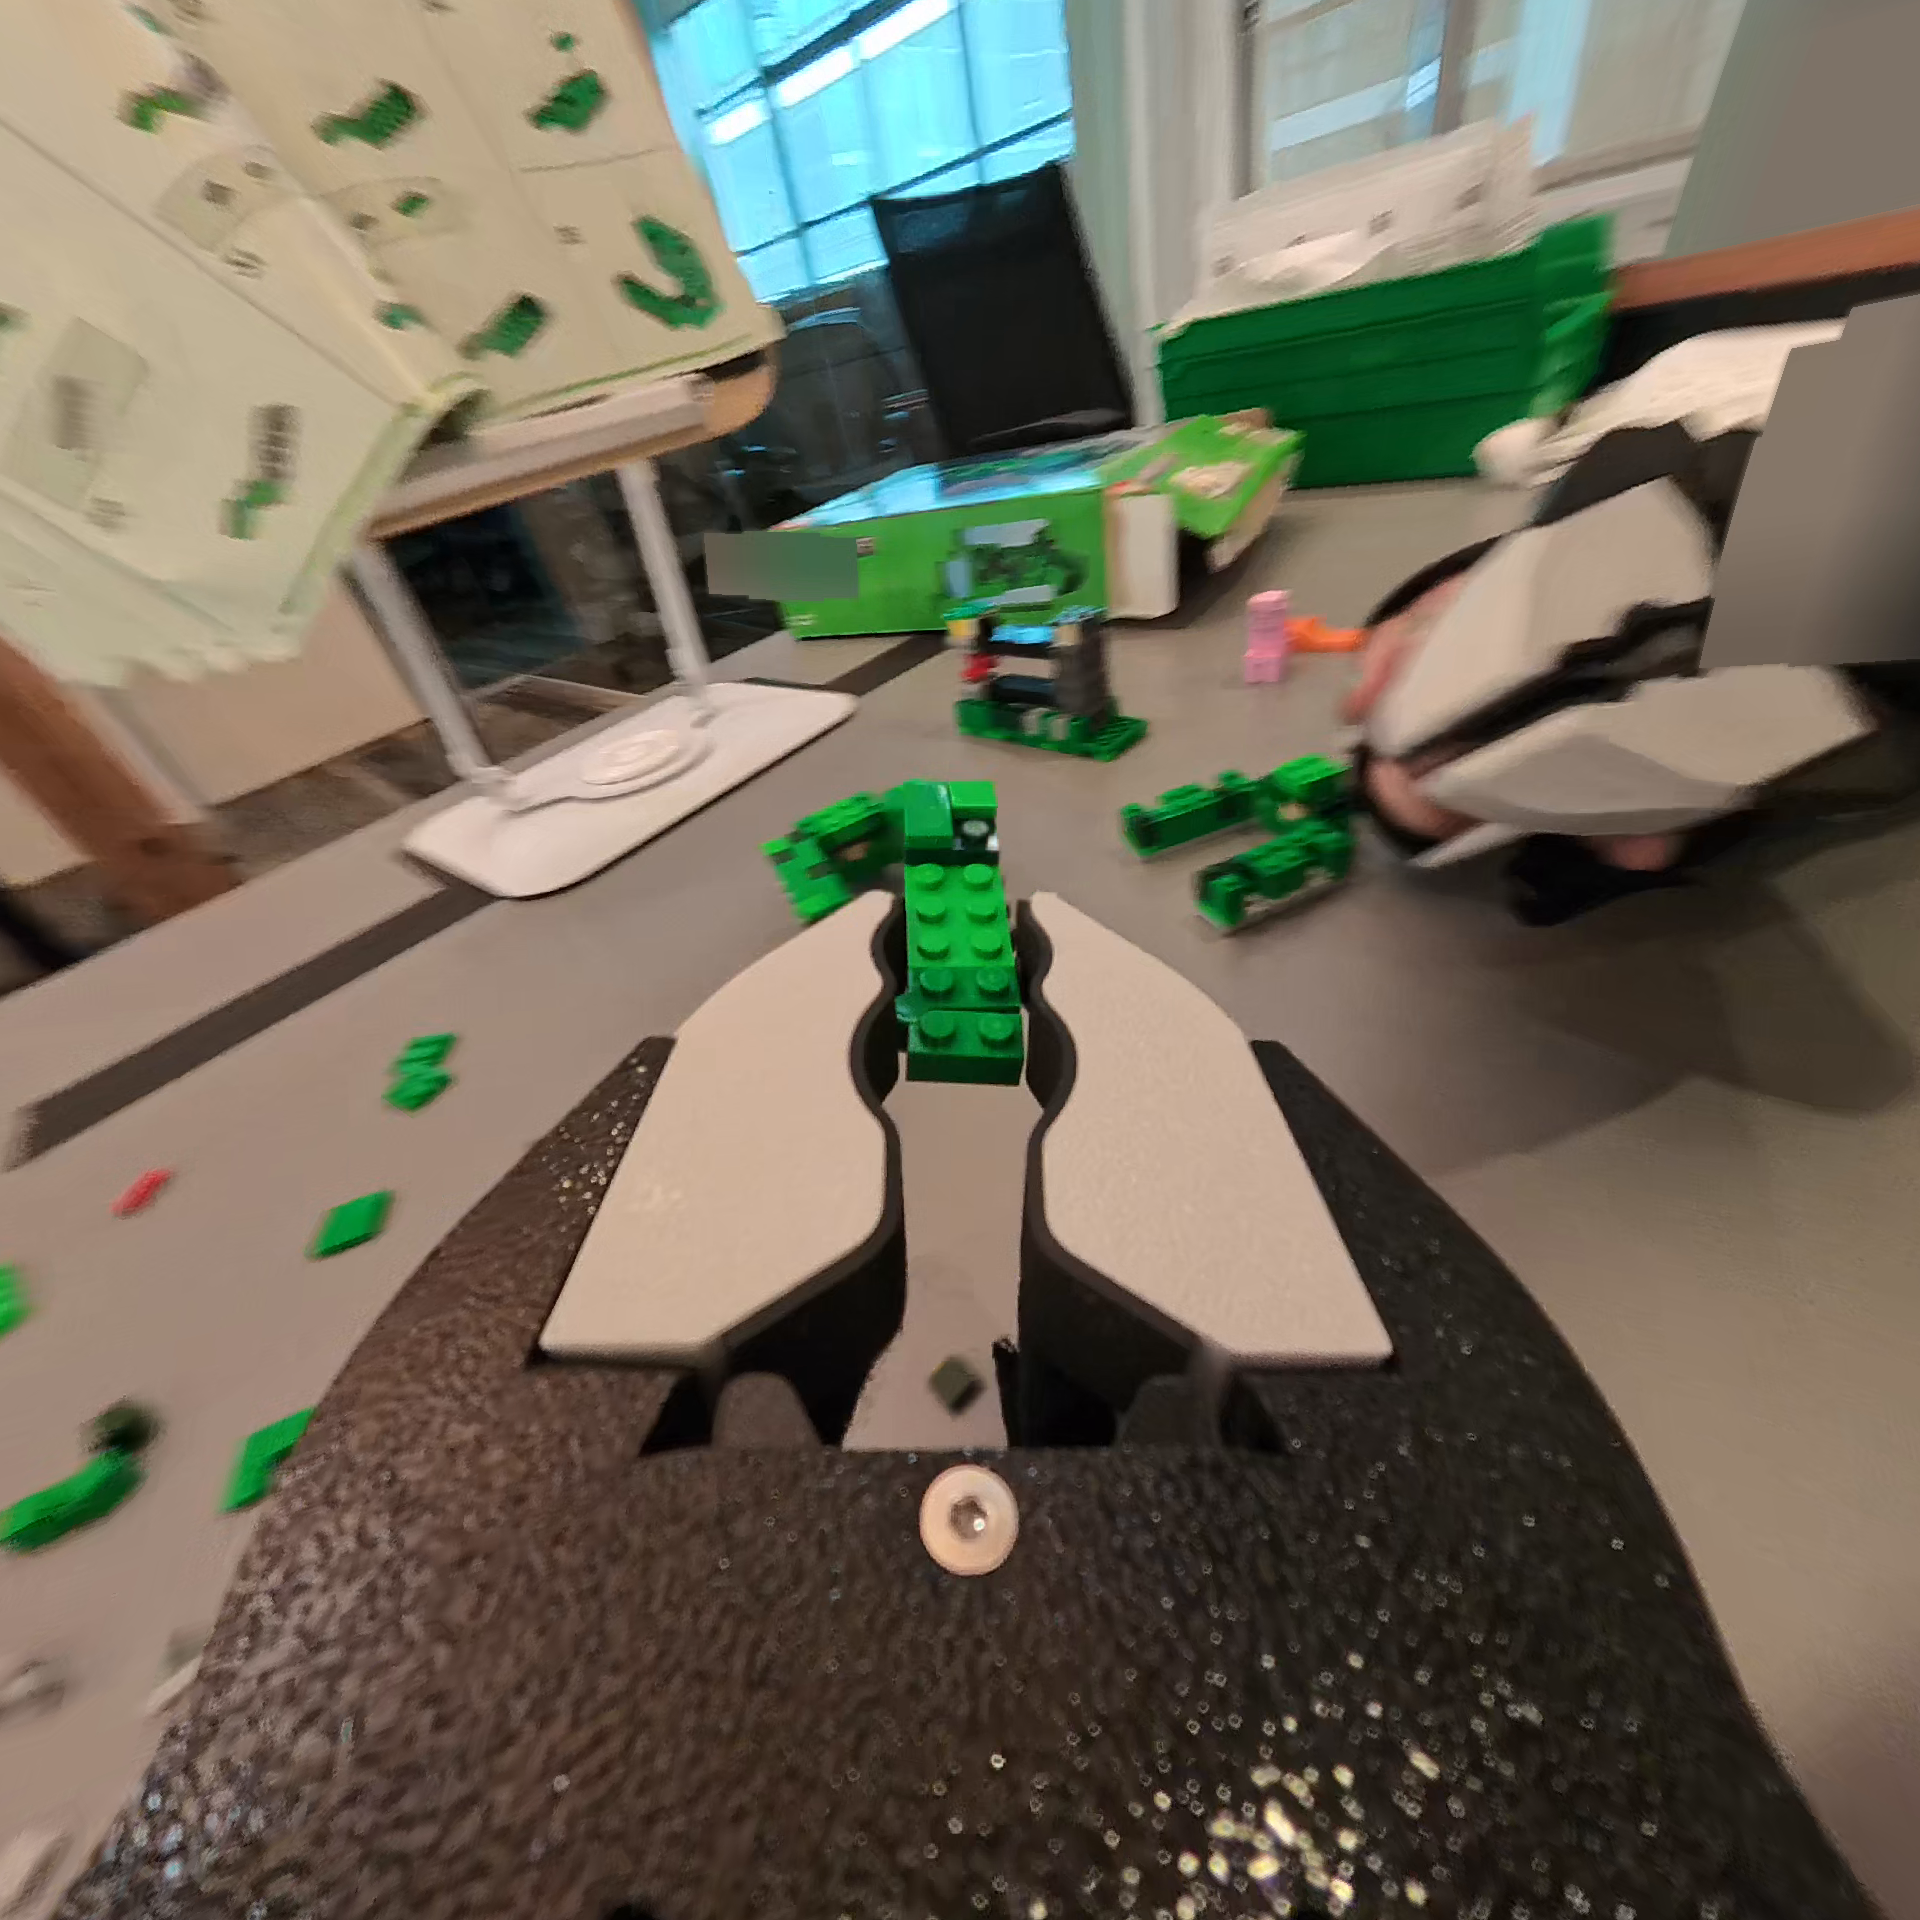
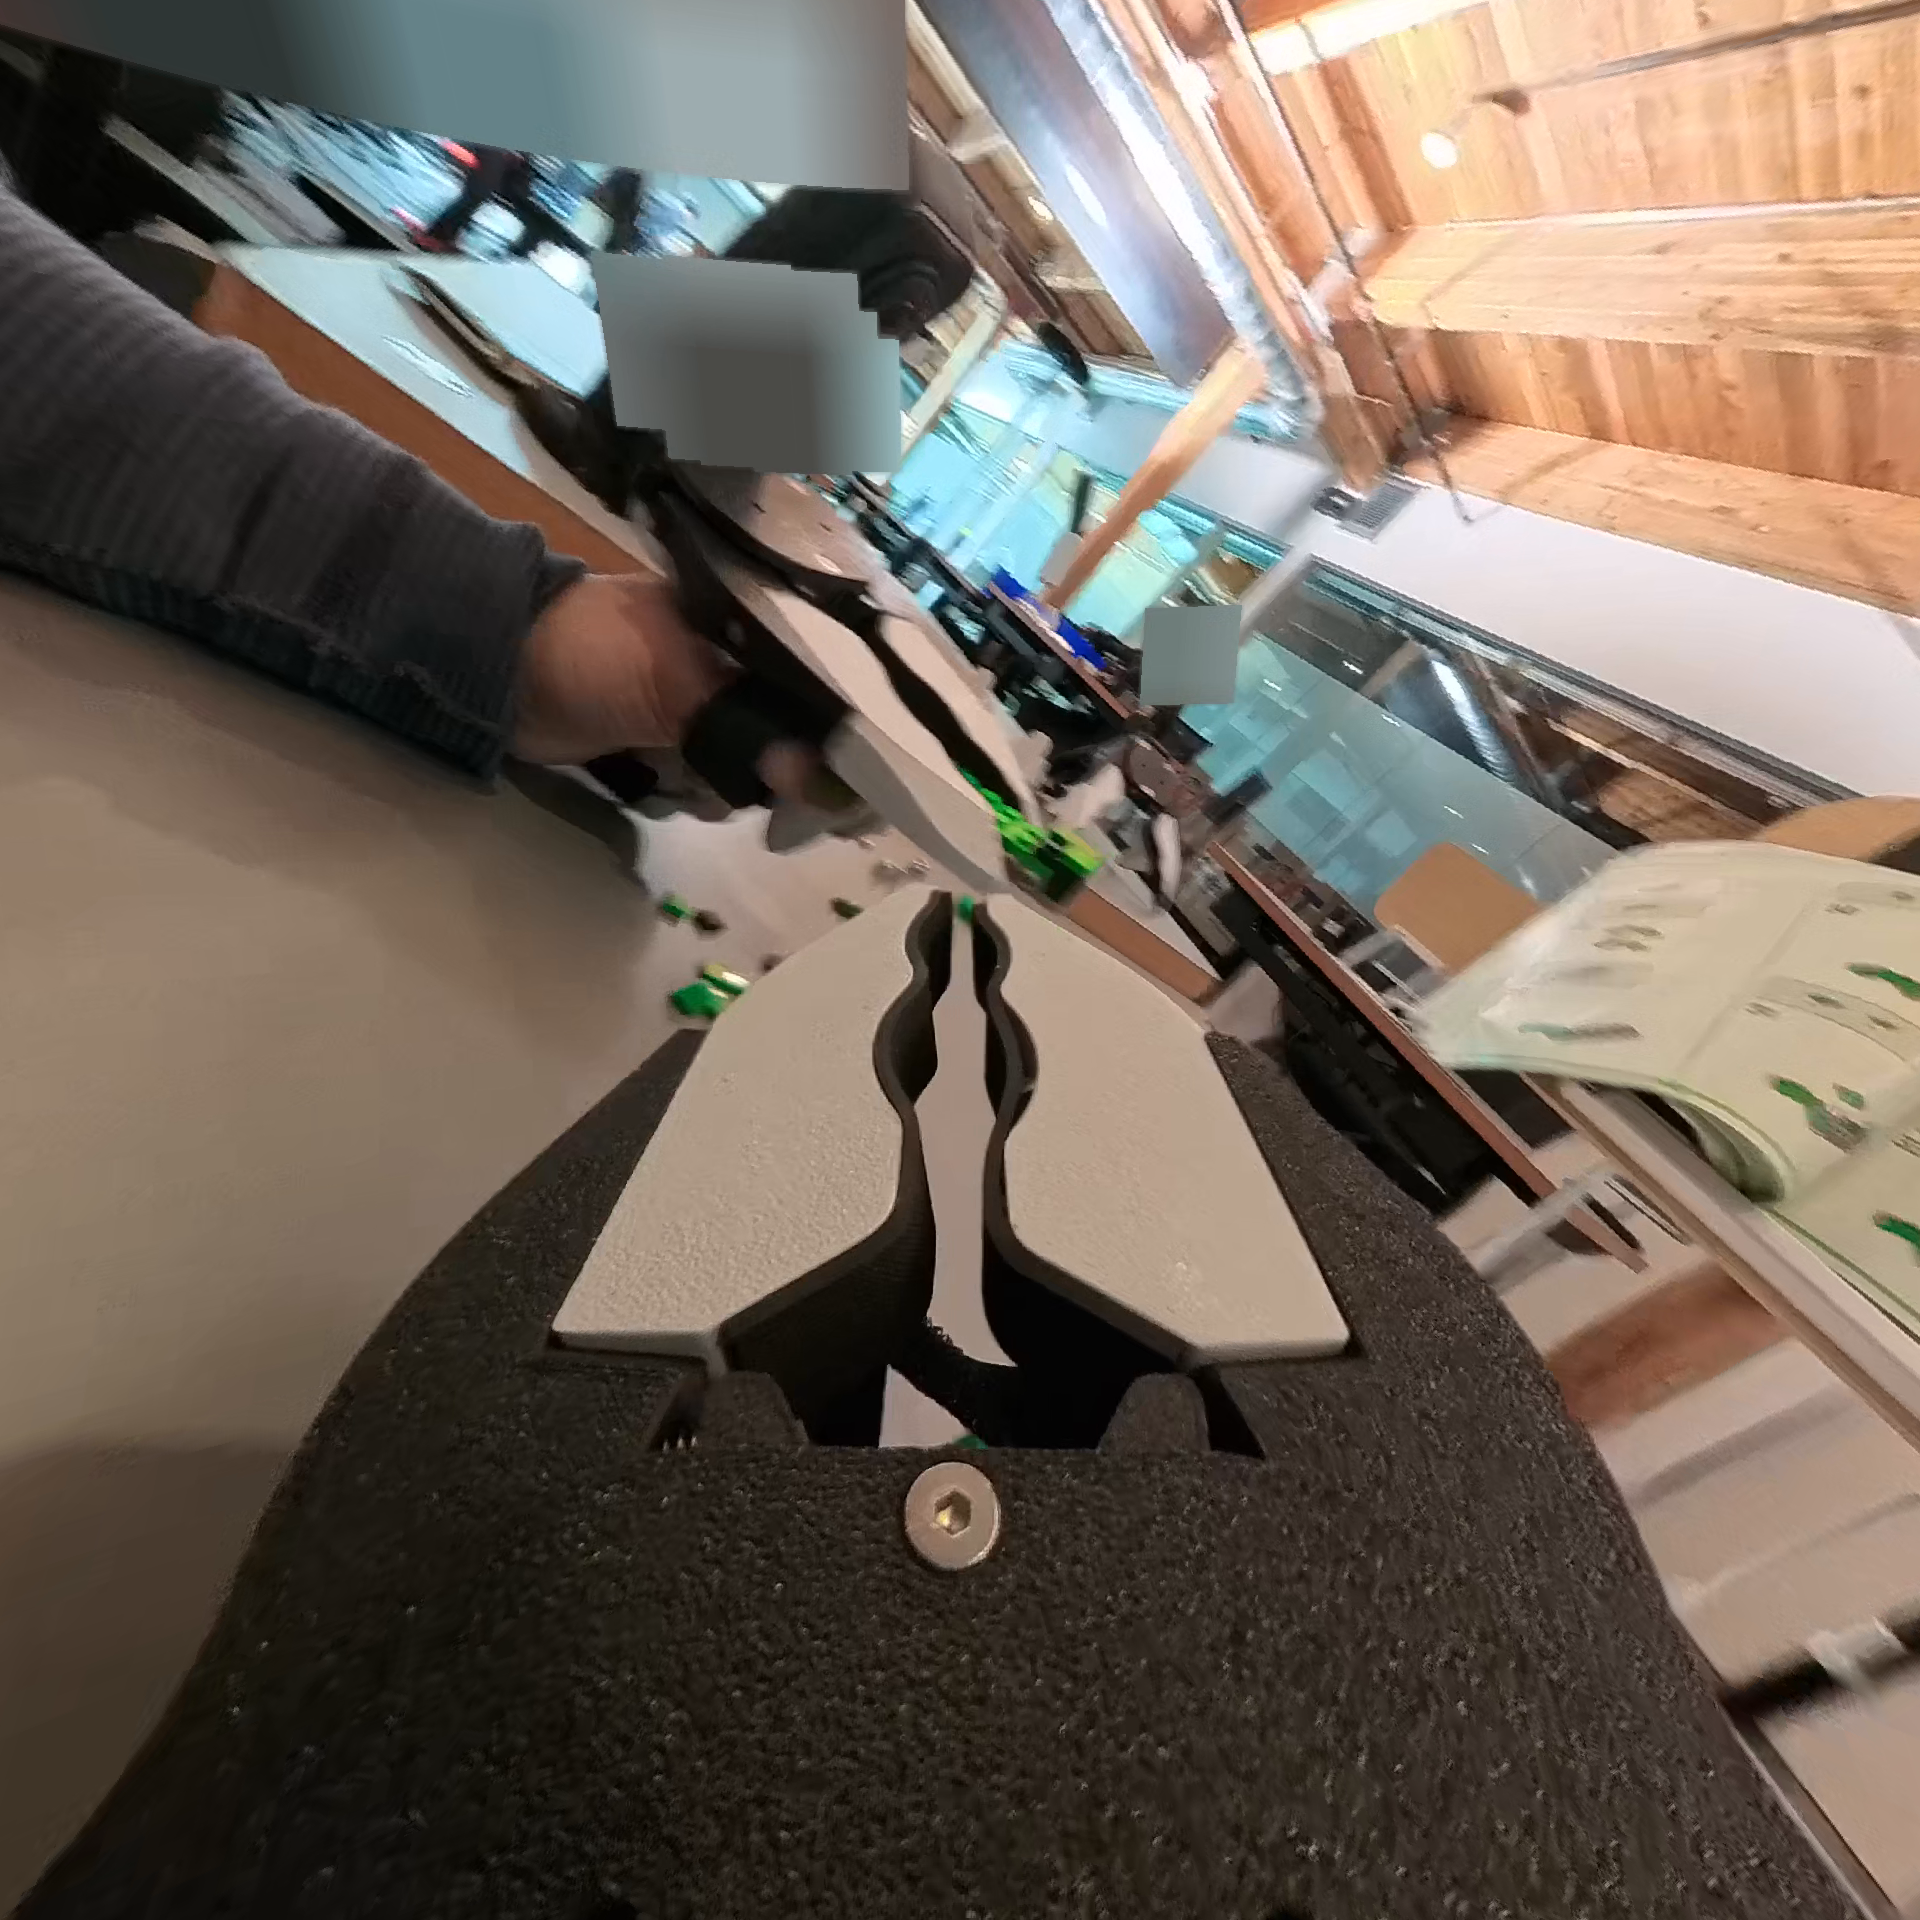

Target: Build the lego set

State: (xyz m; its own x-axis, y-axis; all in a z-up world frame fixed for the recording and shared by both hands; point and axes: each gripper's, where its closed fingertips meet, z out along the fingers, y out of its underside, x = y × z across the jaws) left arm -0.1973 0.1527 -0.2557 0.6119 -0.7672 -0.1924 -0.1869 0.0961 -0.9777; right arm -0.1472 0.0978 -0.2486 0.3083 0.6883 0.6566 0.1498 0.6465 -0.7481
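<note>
On the grey table (image 1: 1455, 1091), left wrist view: the left gripper (image 1: 961, 914) is clenched on a green brick assembly (image 1: 961, 935), held between the fingertips with its studs facing up and its far end reaching past them. Just beyond it lies a second green clump (image 1: 831, 847). To the right, a U-shaped green build (image 1: 1252, 836) lies on the table, and the right gripper (image 1: 1371, 769) meets its near end; whether it touches is unclear in the blur. Farther back stand a small dark model on a green base (image 1: 1044, 675), a pink figure (image 1: 1270, 636), an orange piece (image 1: 1320, 632) and the green set box (image 1: 997, 540). Loose green pieces (image 1: 353, 1224) and one red piece (image 1: 140, 1191) are scattered at left. The instruction booklet (image 1: 312, 260) rests on a white stand (image 1: 634, 769).

Right wrist view, strongly tilted: the right gripper (image 2: 961, 914) has its fingers nearly closed, a narrow gap between them; I cannot tell whether anything is held. This view alone shows the person's hand (image 2: 623, 675) and grey sleeve (image 2: 239, 520) holding the left gripper (image 2: 997, 852), and a wooden ceiling (image 2: 1558, 260).
</note>
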